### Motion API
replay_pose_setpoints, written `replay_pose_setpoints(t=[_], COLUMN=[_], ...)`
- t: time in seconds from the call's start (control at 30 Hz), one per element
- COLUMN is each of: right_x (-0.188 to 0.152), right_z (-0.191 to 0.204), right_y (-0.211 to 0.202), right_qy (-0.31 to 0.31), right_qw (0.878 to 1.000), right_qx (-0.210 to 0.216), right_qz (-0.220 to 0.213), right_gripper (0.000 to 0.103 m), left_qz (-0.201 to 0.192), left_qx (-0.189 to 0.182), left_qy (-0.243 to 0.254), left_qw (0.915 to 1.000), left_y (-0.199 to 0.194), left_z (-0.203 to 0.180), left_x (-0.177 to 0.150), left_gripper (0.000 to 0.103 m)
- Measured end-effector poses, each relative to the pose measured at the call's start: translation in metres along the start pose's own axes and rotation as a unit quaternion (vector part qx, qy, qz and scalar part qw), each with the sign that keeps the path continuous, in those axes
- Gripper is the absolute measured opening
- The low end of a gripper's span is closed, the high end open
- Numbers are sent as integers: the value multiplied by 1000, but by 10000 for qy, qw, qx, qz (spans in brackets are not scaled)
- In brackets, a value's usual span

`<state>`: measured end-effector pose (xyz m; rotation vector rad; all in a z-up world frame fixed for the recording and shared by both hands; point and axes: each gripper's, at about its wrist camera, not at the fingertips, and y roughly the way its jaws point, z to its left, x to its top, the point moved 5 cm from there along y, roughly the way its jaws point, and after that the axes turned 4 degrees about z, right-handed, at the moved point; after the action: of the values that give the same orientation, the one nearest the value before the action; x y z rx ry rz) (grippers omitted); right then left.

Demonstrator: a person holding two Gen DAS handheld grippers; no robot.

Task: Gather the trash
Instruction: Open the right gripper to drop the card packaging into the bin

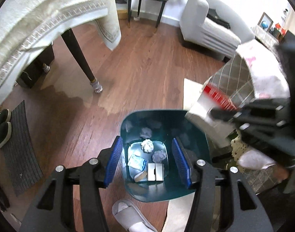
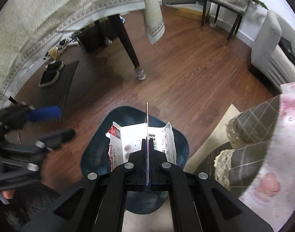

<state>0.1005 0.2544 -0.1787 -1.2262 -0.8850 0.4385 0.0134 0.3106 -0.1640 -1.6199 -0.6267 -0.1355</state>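
A teal trash bin (image 1: 157, 112) stands on the wood floor, directly under my left gripper (image 1: 147, 139), whose blue pads are open with nothing between them. Inside the bin lie a crumpled white paper ball (image 1: 147, 145), a grey crumpled ball (image 1: 158, 156), a blue wrapper (image 1: 136, 161) and a white box (image 1: 155, 172). My right gripper (image 2: 147, 140) is shut on a flattened white carton (image 2: 128, 141) with a red label, held above the bin (image 2: 97, 141). In the left wrist view that carton (image 1: 203, 106) hangs blurred at the bin's right rim. The left gripper (image 2: 56, 123) shows blurred at the left.
A dark table leg (image 1: 83, 61) under a cream tablecloth (image 1: 41, 19) stands behind the bin. A grey slipper (image 1: 132, 216) lies in front of it. Dark shoes (image 1: 2, 127) sit on a mat at left. Checked cushions (image 2: 253, 123) and a pale rug (image 2: 211, 141) lie to the right.
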Motion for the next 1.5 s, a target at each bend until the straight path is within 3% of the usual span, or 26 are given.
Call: replay_pose_setpoints(t=[0.3,0.7,0.77,0.83,0.87,0.9,1.17,1.5], right_x=[-4,-30,-36,-39,-40,-41,-34,-15], right_z=[17,27,26,25,24,23,20,13], right_y=[33,76,83,86,87,87,54,-42], right_qy=[-164,-434,-439,-460,-447,-422,-400,-441], right_qw=[9992,9938,9924,9917,9914,9917,9964,9984], right_qx=[-84,-204,-198,-287,-314,-295,20,198], right_qz=[368,1002,1137,1167,1191,1180,751,-299], right_gripper=[1,1,7,33,40,44,44,44], left_qz=[-528,-910,-1005,-1054,-1075,-1092,-1212,-1576], left_qx=[-44,-205,-211,-197,-186,-171,-98,-271], left_qy=[-169,-145,-80,-24,-2,9,13,134], left_qw=[9985,9955,9947,9942,9940,9939,9926,9870], left_y=[-45,-85,-92,-97,-99,-101,-107,-128], left_z=[11,9,4,1,0,-2,-8,-42], left_x=[11,22,25,26,26,27,37,58], left_gripper=[45,35,35,35,35,35,35,35])
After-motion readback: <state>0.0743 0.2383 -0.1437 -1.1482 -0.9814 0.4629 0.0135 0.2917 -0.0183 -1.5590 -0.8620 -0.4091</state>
